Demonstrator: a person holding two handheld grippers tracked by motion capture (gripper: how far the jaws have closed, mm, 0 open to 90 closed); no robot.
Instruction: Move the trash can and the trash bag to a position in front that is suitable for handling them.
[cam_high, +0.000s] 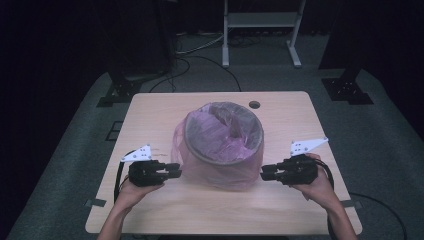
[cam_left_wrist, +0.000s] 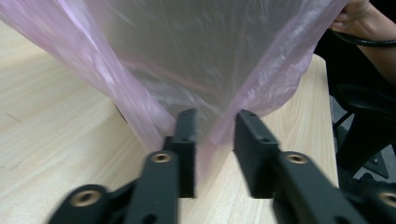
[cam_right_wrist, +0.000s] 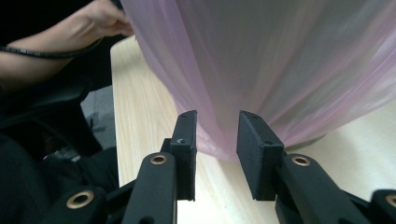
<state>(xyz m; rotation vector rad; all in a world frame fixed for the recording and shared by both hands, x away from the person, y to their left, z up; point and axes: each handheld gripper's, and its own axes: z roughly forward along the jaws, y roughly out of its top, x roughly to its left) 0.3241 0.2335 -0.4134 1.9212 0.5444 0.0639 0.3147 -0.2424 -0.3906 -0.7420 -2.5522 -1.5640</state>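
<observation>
- A round bin (cam_high: 223, 145) stands in the middle of the wooden table (cam_high: 280, 205), lined with a pink plastic bag (cam_high: 200, 165) that drapes over its rim and down its outside to the tabletop.
- The left gripper (cam_high: 176, 171) sits at the bag's left side; in the left gripper view its jaws stand apart, with a fold of pink film (cam_left_wrist: 212, 135) hanging between them – the pads not pressing on it.
- The right gripper (cam_high: 264, 171) sits at the bag's right side, jaws likewise parted – the bag's lower edge (cam_right_wrist: 217, 144) lies in the gap, unclamped.
- A hand holds each gripper from the near edge.
</observation>
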